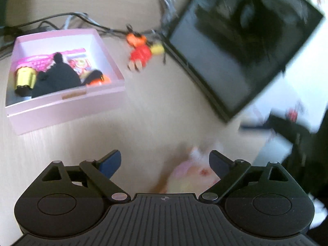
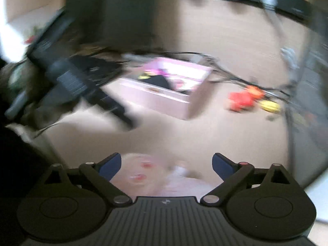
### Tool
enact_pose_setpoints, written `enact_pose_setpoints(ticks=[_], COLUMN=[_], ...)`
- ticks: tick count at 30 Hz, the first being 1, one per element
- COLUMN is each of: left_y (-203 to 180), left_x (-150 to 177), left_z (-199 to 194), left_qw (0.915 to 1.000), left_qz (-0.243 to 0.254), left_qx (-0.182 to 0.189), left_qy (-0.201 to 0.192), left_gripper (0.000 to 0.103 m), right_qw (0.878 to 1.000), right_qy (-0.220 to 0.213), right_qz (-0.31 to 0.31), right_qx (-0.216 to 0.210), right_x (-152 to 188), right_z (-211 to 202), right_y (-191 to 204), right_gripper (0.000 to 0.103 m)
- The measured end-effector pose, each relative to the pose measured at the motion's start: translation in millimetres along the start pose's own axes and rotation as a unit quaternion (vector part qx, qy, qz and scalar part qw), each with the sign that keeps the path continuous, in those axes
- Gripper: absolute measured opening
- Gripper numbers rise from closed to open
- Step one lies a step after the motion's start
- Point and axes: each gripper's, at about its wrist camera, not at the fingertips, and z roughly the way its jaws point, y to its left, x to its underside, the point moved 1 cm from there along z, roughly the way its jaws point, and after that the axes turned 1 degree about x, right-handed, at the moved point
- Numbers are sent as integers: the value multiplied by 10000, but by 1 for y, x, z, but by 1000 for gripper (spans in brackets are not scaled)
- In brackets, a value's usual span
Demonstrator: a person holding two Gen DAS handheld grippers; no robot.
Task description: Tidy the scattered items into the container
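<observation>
**pink toy under both grippers, red toy out by the cables**

your left gripper [image 1: 165, 162] hangs with its jaws wide apart and nothing between them; the right gripper [image 2: 166, 163] is spread just as wide and holds nothing either. a pale pink toy [image 1: 192, 172] lies on the desk [image 1: 143, 112] right below both, blurred in each view, so you cannot tell its shape or which way it lies.

the pink box [image 1: 65, 102] sits toward the desk's far left with a black toy [image 1: 57, 75], a gold-and-black piece [image 1: 24, 80] and an orange bit [image 1: 98, 80] already in it. the red toy [image 1: 140, 56] lies out on the desk just beyond the box's right wall, close to the cables [image 1: 92, 23] and the monitor [image 1: 242, 51].

both views are smeared, so my judgement is that you are moving too fast to place a grip. steady up until the pink toy reads sharp, then let one gripper alone take it, with the fingers [image 1: 110, 162] coming down on either side of its body and closing slowly; it looks soft and may squash or slip.

the open desk between you and the box's near wall is your clean lane. lift above the wall before crossing, and drop toward the box's bare far side. for the red toy, come in from the near side, away from the cables and the monitor's lower edge.
</observation>
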Motion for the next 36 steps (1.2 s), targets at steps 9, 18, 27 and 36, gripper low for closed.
enact_pose_setpoints(ticks=[9,18,27,36], left_y=[-5,20,17,15], left_x=[18,-1,20,12], left_z=[14,-3,26,33], left_qw=[9965,9987,9933,9867], left_qz=[490,-325,-281,-86], left_qx=[-71,-367,-1017,-1589], left_qy=[674,157,463,329], left_gripper=[97,97,98,98], right_qw=[9956,9957,9926,9943], right_qy=[587,287,657,568], right_qz=[-543,-854,-935,102], right_qx=[489,-225,-407,-893], right_x=[48,23,33,24], right_z=[31,62,54,70], right_y=[8,50,31,0], right_gripper=[96,96,96,89])
